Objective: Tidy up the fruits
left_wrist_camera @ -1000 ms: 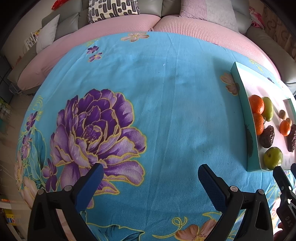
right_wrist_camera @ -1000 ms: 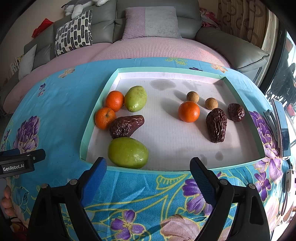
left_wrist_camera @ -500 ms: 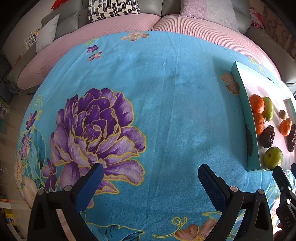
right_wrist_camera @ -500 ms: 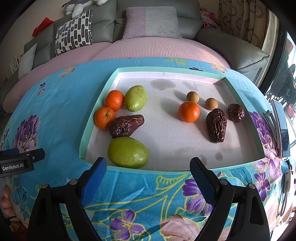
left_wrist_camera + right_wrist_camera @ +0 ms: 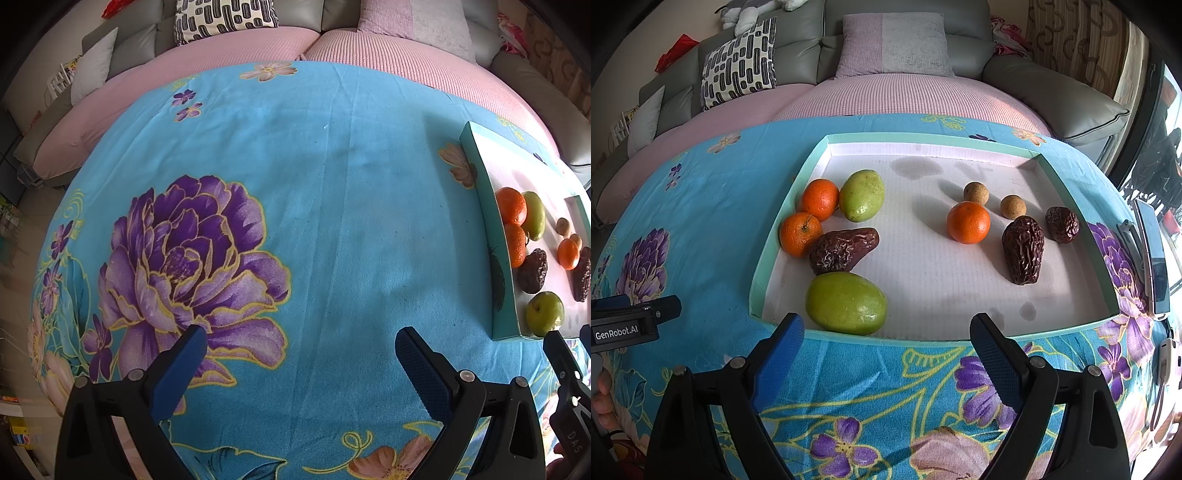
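Here, the right gripper point(image 5: 886, 336) hovers with jaws apart and empty at lower centre, just before a tray point(image 5: 783, 221) of fruits point(image 5: 846, 302) on the floral counter point(image 5: 713, 206). The left gripper point(image 5: 299, 349), also spread wide, faces bare cloth; the tray sits at that frame's right edge.

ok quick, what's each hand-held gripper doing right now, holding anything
Left hand-held gripper: open, holding nothing, over the blue cloth.
Right hand-held gripper: open, holding nothing, just short of the tray.

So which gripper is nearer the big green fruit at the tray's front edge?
Right. The right gripper sits open just in front of the green fruit; the left gripper is off to its left, over bare cloth.
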A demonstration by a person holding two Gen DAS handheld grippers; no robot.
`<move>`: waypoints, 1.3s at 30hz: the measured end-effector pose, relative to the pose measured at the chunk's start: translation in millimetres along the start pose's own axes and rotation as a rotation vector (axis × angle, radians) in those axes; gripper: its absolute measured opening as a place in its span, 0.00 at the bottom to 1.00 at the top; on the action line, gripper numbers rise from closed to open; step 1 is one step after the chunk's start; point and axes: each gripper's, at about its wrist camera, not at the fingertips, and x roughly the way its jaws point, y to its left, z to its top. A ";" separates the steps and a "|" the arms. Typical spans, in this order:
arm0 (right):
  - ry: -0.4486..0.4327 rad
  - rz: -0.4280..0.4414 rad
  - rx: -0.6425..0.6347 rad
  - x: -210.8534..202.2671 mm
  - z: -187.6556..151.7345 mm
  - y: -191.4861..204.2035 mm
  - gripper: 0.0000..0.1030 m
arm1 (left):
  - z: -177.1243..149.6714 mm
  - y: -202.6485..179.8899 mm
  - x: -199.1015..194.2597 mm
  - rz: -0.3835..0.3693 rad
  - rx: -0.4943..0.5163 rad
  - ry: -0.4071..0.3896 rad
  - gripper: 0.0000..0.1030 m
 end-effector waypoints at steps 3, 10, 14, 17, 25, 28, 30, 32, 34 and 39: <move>0.000 -0.001 -0.001 0.0 0.0 0.0 0.89 | 0.1 0.1 0.0 -0.004 0.004 0.002 1.00; 0.000 -0.001 -0.001 0.1 -0.1 -0.1 0.89 | 1.0 0.5 0.2 -0.009 0.006 0.006 1.00; 0.001 -0.002 -0.003 0.1 -0.3 0.3 0.89 | 0.6 0.2 -0.3 -0.011 0.007 0.007 1.00; 0.001 -0.002 -0.004 0.0 -0.5 0.4 0.89 | 0.5 -0.7 -0.4 -0.016 0.010 0.008 1.00; 0.001 -0.005 -0.008 0.1 -0.8 0.5 0.89 | 1.0 0.5 -0.1 -0.025 0.007 0.014 1.00; 0.002 -0.005 -0.008 0.1 -0.9 0.3 0.89 | 1.4 0.2 -0.3 -0.027 0.010 0.015 1.00; 0.001 -0.005 -0.007 0.1 -0.9 0.3 0.89 | 1.2 0.1 -0.1 -0.028 0.013 0.015 1.00; 0.001 -0.005 -0.007 0.1 -1.0 0.5 0.89 | 1.2 0.4 0.4 -0.029 0.015 0.016 1.00; 0.001 -0.005 -0.007 0.2 -0.8 0.9 0.89 | 1.1 0.6 0.3 -0.030 0.014 0.016 1.00; 0.001 -0.005 -0.008 0.3 -0.7 0.6 0.89 | 1.1 1.0 0.2 -0.031 0.017 0.017 1.00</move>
